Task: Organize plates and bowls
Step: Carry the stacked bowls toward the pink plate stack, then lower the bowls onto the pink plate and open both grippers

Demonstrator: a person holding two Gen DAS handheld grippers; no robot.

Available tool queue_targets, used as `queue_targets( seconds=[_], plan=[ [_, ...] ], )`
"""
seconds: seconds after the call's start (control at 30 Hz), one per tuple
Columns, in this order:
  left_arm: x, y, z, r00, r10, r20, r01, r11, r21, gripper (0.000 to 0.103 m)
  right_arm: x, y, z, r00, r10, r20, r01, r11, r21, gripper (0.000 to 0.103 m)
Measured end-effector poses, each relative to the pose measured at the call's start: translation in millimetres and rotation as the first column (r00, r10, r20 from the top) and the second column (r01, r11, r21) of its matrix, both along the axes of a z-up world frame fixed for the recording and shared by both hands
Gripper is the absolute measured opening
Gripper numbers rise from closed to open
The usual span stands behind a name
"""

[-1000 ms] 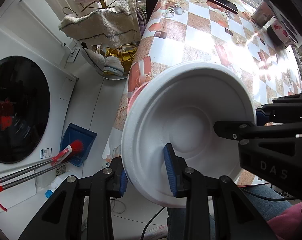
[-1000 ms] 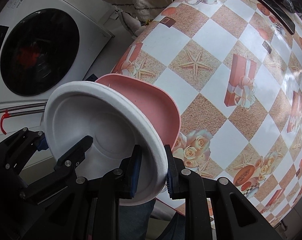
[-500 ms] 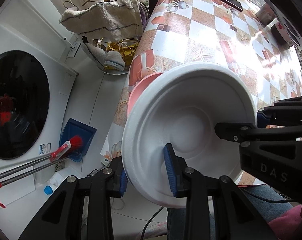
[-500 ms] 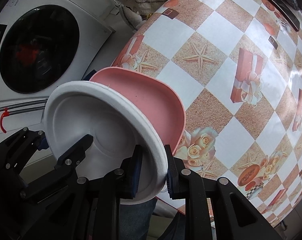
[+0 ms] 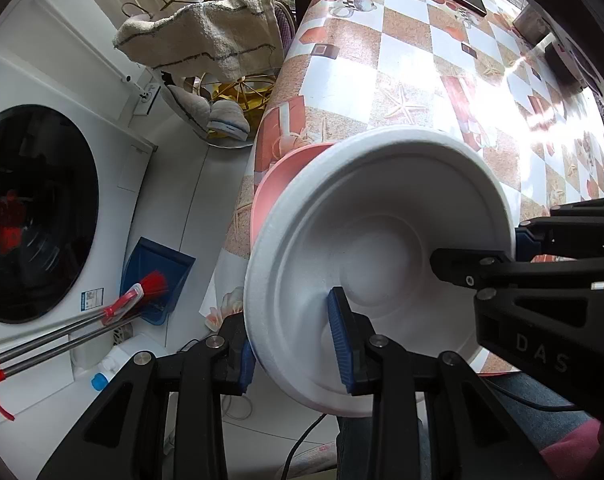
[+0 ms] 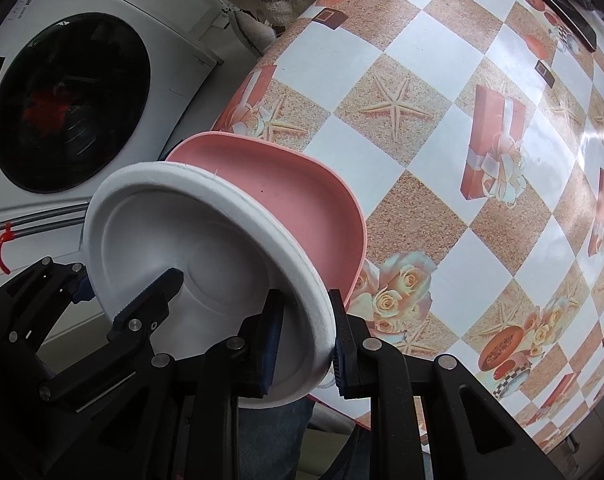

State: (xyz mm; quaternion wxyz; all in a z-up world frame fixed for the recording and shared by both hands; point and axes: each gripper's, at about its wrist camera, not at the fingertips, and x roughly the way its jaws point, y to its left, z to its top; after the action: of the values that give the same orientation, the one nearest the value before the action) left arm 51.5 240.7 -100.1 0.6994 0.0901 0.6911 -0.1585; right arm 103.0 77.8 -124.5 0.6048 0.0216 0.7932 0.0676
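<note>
Two grippers hold one white bowl [image 5: 382, 248] between them, clear of the table [image 6: 442, 128] and above its near corner. The left gripper [image 5: 293, 340] pinches the bowl's rim on its side, one blue pad inside the wall and one outside. The right gripper [image 6: 302, 336] clamps the opposite rim likewise, pads pressed on either face of the lip. Both point steeply downward, so the bowl hangs tilted, its mouth turned toward the cameras.

Directly behind and below the bowl lies a pink plate [image 6: 293, 216] on the table near that corner, close to the edge that faces the washing machine [image 5: 41, 216]. The plate sits straight ahead of both grippers, neither plainly nearer; the bowl's base would meet it if lowered and levelled, in my judgement.

Hidden: the bowl's underside, most of the plate's near half, and any gap between bowl and plate; contact cannot be told. The plate's far rim shows in both views.
</note>
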Motion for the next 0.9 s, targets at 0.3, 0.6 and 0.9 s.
queue_targets(
  seconds=[0.3, 0.6, 0.9],
  plan=[
    [4.9, 0.6, -11.6, 1.000, 0.005, -0.008, -0.005, 1.000, 0.008, 0.036, 2.4, 0.5, -12.2, 1.000, -0.019, -0.011, 0.019, 1.000, -0.001, 0.024],
    [3.3, -4.2, -14.3, 0.999, 0.003, 0.032, -0.003, 1.000, 0.006, 0.047, 3.5, -0.6, -22.9, 0.999, -0.039, -0.015, 0.039, 0.999, 0.008, 0.024],
    [1.7, 2.4, 3.1, 0.996, 0.025, 0.087, -0.022, 0.999, -0.029, 0.066, 3.3, 0.3, -9.3, 0.999, -0.042, 0.012, 0.042, 0.997, 0.064, 0.057]
  ],
)
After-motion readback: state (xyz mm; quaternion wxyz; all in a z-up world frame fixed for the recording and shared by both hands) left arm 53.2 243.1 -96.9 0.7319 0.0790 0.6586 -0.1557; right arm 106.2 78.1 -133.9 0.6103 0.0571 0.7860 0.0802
